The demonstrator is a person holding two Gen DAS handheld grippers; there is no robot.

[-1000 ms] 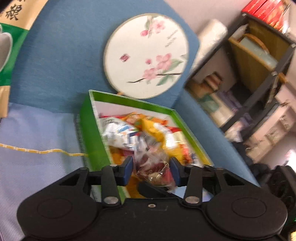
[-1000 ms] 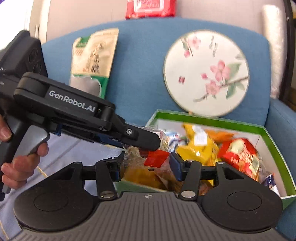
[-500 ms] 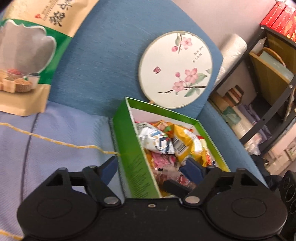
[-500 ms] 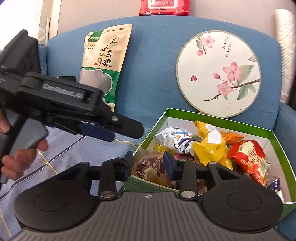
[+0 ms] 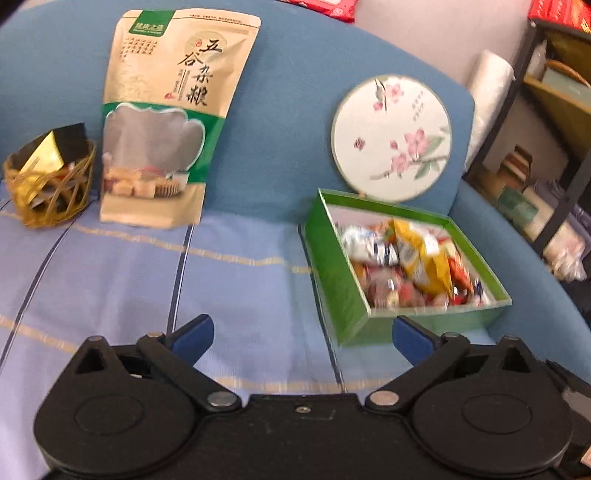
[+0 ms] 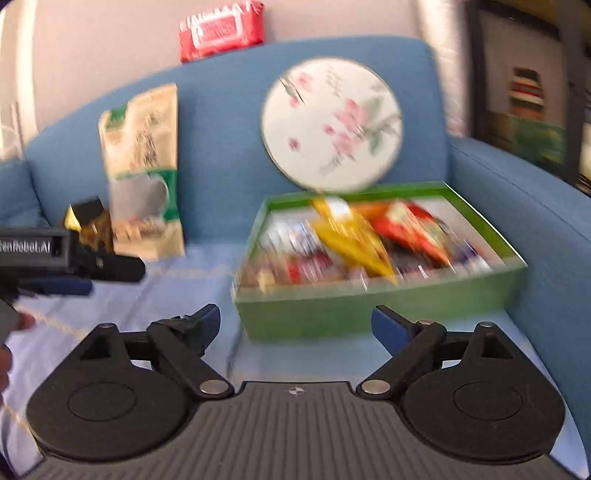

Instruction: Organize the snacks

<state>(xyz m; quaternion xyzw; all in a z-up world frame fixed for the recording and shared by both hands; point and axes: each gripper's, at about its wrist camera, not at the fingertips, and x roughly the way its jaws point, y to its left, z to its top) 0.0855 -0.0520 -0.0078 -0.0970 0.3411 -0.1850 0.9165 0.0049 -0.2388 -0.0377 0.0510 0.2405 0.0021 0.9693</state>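
A green box (image 5: 340, 291) filled with several wrapped snacks (image 5: 410, 258) sits on the striped blue cloth on the sofa seat. It also shows in the right wrist view (image 6: 369, 310), blurred. My left gripper (image 5: 301, 334) is open and empty, pulled back in front of the box's near left corner. My right gripper (image 6: 295, 323) is open and empty, just in front of the box's front wall. The left gripper also shows in the right wrist view (image 6: 107, 273) at the left edge, away from the box.
A tall beige and green grain snack bag (image 5: 166, 122) leans on the sofa back. A gold wire basket (image 5: 48, 181) with packets stands left of it. A round flowered fan (image 5: 391, 138) leans behind the box. A red packet (image 6: 221, 29) lies on the sofa top. Shelves (image 5: 554, 129) stand at right.
Both grippers let go of their snack packets into the box, opened wide and pulled back from it. The left gripper swung away to the left.
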